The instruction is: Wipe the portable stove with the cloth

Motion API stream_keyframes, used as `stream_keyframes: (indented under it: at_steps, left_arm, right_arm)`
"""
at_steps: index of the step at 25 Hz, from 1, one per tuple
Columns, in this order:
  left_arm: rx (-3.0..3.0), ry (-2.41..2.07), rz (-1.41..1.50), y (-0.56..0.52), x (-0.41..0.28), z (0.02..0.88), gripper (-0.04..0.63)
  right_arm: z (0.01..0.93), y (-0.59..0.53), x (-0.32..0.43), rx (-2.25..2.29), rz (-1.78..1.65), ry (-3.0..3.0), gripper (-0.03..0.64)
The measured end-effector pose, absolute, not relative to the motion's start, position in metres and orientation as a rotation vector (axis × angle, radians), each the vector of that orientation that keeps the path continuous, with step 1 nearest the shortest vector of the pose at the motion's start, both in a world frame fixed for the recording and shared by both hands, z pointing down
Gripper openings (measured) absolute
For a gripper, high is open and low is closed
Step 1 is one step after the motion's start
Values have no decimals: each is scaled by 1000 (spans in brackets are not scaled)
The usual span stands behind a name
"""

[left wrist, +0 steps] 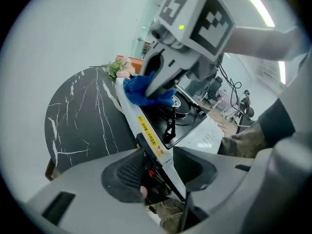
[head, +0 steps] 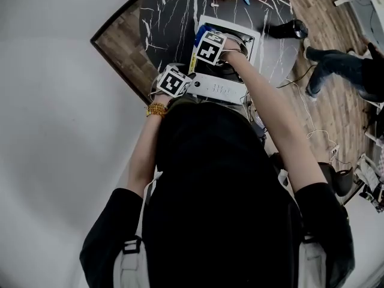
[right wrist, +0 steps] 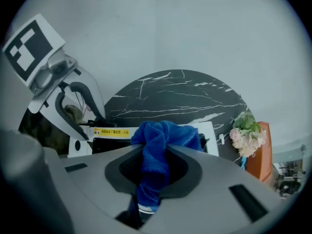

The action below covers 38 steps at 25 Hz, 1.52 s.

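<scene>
Table [head: 168, 17]: round, black marble-patterned top, at 12 o'clock in the head view.

Portable stove [head: 219, 89]: white casing with a black burner well. It stands on the table's near part.

Left tool [left wrist: 163, 172]: at the stove's 8 o'clock corner. Jaws stand apart and the casing's edge runs between them. Neither pad is seen pressing on it.

Right tool [right wrist: 153, 172]: over the stove's 10 o'clock side, pointing steeply down. Jaws are clamped on the cloth [right wrist: 163, 140], a blue bunch bulging beyond the jaws, with the stove behind it.

Label [left wrist: 148, 133]: yellow strip along the stove's side wall. The print is too small to read.

Flowers [right wrist: 246, 133]: pale bunch at the table's far edge, just beside an orange box [right wrist: 261, 155].
</scene>
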State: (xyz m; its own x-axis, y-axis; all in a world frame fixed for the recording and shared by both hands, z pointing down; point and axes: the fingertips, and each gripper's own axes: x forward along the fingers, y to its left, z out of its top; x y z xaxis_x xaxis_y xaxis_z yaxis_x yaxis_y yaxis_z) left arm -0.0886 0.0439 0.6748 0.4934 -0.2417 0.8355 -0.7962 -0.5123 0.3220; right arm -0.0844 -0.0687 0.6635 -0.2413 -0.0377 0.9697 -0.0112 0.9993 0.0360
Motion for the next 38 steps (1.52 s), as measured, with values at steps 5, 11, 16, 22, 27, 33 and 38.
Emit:
stream_keyframes:
  at_steps: [5,11,16,22,27,33,38]
  left_arm:
    - [1983,-827,916,37,-88,678,199]
    - [1982,-787,936,39,-86,680,233]
    - [1981,-776,956,45,-88,681,239]
    - [1956,-770,901,37,-93,675,238]
    - [1933,-697,947,41,-84,684,235]
    - [1895,-674,1039,41,-88,686,263]
    - [1856,-683,1005,40,-95,687,278]
  right_arm:
    - [667,-21,-83,-164,-63,-1743,49]
    - [665,6,-81,-396,-129,-1720,49]
    - [599,8,-70,-249,-148,-2177,51]
    - [611,54,-21,-215,-124,-2141,51]
    - [666,66,-52,-150,-154,-2024,51]
    - [670,66,-41,-90,-104,-1958,51]
    - [672,62,7,-29,-27,-1853,51]
